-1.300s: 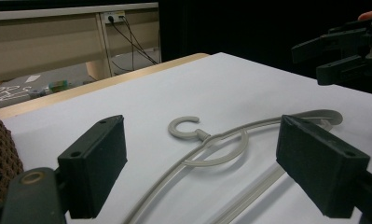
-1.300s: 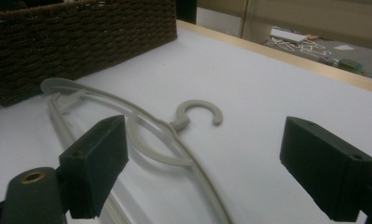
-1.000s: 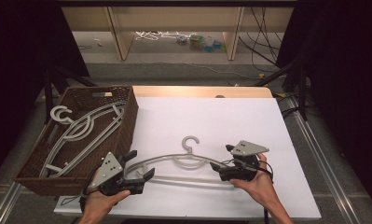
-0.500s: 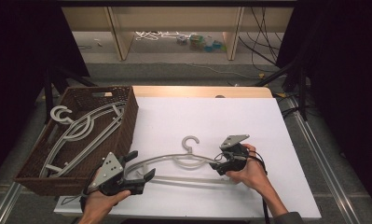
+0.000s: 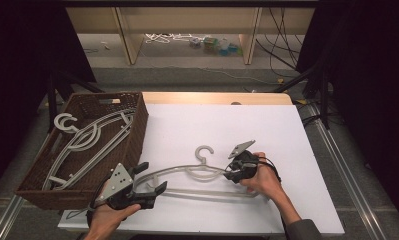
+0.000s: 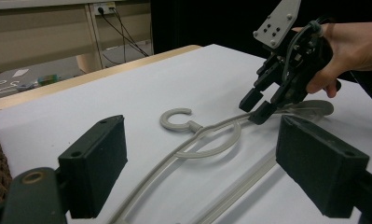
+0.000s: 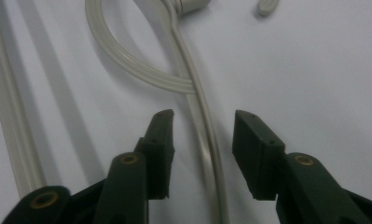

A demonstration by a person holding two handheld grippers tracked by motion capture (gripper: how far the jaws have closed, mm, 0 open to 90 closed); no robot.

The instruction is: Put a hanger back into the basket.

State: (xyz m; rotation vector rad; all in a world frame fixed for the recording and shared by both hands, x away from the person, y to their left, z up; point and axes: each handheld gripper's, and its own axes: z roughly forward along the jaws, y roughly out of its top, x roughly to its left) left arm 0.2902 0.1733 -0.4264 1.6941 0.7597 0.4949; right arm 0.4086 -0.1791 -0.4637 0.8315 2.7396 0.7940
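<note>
We held our left gripper (image 5: 148,186) wide open and empty over the grey hanger (image 5: 197,172) on the white table (image 5: 267,125), while our right gripper (image 7: 200,140) straddled its shoulder bar unclosed (best centred before squeezing).

Black two-jaw left gripper (image 5: 148,185) and right gripper (image 5: 232,172); grey three-cornered drilled plates; brass-ringed pivots; grey sleeve (image 5: 303,231).

We see our right gripper (image 7: 200,140) with jaws apart, straddling the grey hanger (image 7: 207,135) arm on the white table (image 7: 323,70).
</note>
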